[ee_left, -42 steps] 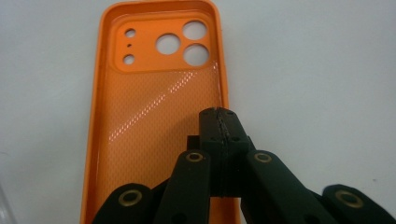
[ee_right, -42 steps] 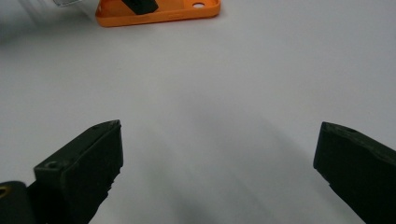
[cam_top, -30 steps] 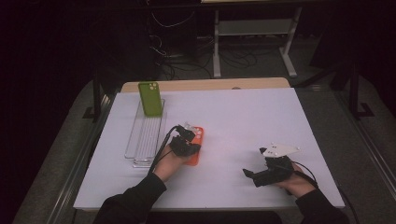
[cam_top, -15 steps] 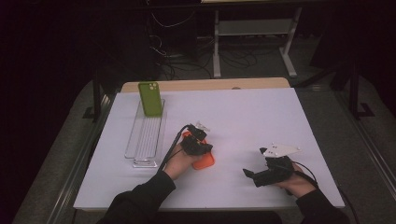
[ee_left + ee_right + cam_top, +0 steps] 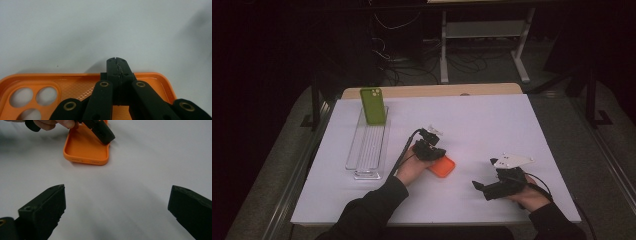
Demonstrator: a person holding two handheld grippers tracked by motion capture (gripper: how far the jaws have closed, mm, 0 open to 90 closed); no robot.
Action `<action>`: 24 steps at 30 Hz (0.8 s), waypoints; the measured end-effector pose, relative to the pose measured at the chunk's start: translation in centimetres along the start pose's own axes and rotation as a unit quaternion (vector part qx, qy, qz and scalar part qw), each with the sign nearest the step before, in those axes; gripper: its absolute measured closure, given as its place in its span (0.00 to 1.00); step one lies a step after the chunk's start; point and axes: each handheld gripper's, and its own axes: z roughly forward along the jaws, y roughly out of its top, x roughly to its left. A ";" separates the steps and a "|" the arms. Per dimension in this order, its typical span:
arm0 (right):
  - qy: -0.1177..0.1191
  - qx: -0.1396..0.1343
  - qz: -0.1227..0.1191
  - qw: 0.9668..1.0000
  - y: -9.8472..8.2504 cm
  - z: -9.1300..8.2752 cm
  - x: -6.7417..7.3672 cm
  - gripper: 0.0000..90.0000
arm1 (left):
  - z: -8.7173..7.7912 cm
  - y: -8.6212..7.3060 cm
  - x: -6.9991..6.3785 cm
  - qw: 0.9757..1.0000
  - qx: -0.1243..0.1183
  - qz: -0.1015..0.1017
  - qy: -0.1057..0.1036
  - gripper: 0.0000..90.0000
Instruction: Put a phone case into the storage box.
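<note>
An orange phone case (image 5: 443,166) lies on the white table (image 5: 512,125), near the middle. Its hollow side faces up. The round camera holes (image 5: 32,96) are at one end.

The left gripper (image 5: 432,150) is down on the case. Its two black jaws are pressed tight together, and in the left gripper view they seem to pinch one long wall of the case. The thin wall between the tips cannot be seen clearly, though. The right gripper (image 5: 479,187) rests on the table well apart from the case, and its jaws stand wide apart with nothing in them.

The case looks light and a bit bendy, like soft rubber or thin plastic. It will likely not break if it drops. The smooth skin may be a little slippery, and the thin wall may bend if it is squeezed hard. A good place to hold it is the middle of a long side wall, so it hangs even and does not swing.

A green phone case (image 5: 373,106) stands upright at the far end of a clear rack (image 5: 367,147) to the left.
</note>
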 end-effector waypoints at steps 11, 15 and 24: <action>0.000 0.000 0.000 1.000 0.0 0.0 0.0 0.01 | -1.5 0.0 -0.6 0.999 -0.020 0.041 -0.025 0.95; 0.000 0.000 0.001 1.000 0.0 0.0 0.0 0.01 | -2.8 -0.2 -1.1 0.997 -0.025 0.067 -0.035 0.88; 0.000 0.002 -0.001 1.000 0.0 0.1 0.1 0.01 | -5.8 -1.7 -0.8 0.994 -0.043 0.085 -0.053 0.62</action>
